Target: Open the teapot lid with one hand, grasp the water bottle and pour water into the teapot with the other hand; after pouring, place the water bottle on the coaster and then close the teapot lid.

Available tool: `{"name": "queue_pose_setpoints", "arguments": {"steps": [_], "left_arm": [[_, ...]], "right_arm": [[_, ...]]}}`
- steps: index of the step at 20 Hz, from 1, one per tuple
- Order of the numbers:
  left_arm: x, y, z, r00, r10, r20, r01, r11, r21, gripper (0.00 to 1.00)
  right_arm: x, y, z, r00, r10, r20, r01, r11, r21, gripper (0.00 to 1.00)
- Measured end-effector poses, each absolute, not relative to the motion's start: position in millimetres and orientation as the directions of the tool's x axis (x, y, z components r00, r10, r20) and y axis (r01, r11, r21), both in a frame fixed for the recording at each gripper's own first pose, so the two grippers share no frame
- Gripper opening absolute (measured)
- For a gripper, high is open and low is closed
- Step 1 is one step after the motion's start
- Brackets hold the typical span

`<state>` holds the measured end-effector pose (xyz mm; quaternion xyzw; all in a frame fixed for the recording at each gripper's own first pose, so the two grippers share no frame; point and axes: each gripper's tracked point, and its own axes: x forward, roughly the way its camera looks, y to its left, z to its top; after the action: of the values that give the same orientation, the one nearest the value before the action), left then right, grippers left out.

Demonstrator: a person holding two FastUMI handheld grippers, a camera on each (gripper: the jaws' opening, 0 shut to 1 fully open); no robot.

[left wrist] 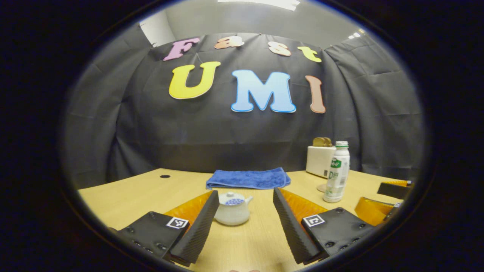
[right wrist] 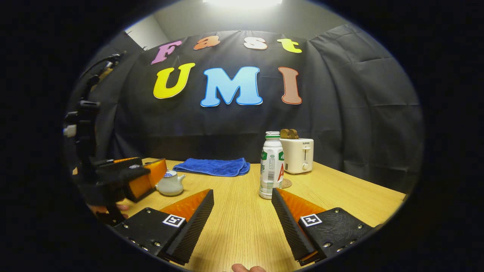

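Note:
A small white teapot (left wrist: 232, 209) with a blue-patterned lid (left wrist: 234, 198) on it stands on the wooden table, just ahead of my left gripper (left wrist: 245, 192), which is open and lined up with the pot between its fingers without touching. In the right gripper view the teapot (right wrist: 170, 183) sits at the left beside the left gripper (right wrist: 145, 177). The white water bottle (right wrist: 271, 166) stands upright, capped, just beyond my open right gripper (right wrist: 242, 192), near its right fingertip. A round coaster (right wrist: 286, 183) lies behind the bottle. The bottle (left wrist: 337, 172) stands to the teapot's right.
A folded blue towel (left wrist: 247, 178) lies at the back of the table. A white toaster (right wrist: 298, 155) with bread in it stands behind the coaster. A small round hole (left wrist: 165, 176) marks the tabletop at the far left. A hand holds the left gripper.

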<state>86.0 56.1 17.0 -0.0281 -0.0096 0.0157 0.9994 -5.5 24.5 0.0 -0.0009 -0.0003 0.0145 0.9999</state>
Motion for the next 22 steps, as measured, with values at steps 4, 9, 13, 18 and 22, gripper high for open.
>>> {"name": "queue_pose_setpoints", "arguments": {"steps": [4,9,13,18,22], "left_arm": [[139,81,-5,0.995,0.058,-0.080,-0.065,0.994,-0.087,1.00],[165,77,-22,0.990,0.063,-0.126,-0.071,0.996,-0.061,0.97],[172,75,-27,0.990,0.065,-0.129,-0.069,0.997,-0.029,0.97],[174,79,-34,0.982,0.087,-0.170,-0.088,0.996,0.004,0.71],[175,80,-33,0.981,0.077,-0.178,-0.073,0.997,0.029,0.44]], "right_arm": [[-6,25,0,0.999,0.034,0.001,-0.034,0.999,-0.001,0.95],[-5,25,1,0.999,0.034,0.001,-0.034,0.999,-0.001,0.95],[-5,25,0,0.999,0.034,0.001,-0.034,0.999,-0.002,0.95],[-5,25,0,0.999,0.034,0.001,-0.034,0.999,-0.001,0.95],[-5,25,0,0.999,0.034,0.000,-0.034,0.999,-0.001,0.95]]}}
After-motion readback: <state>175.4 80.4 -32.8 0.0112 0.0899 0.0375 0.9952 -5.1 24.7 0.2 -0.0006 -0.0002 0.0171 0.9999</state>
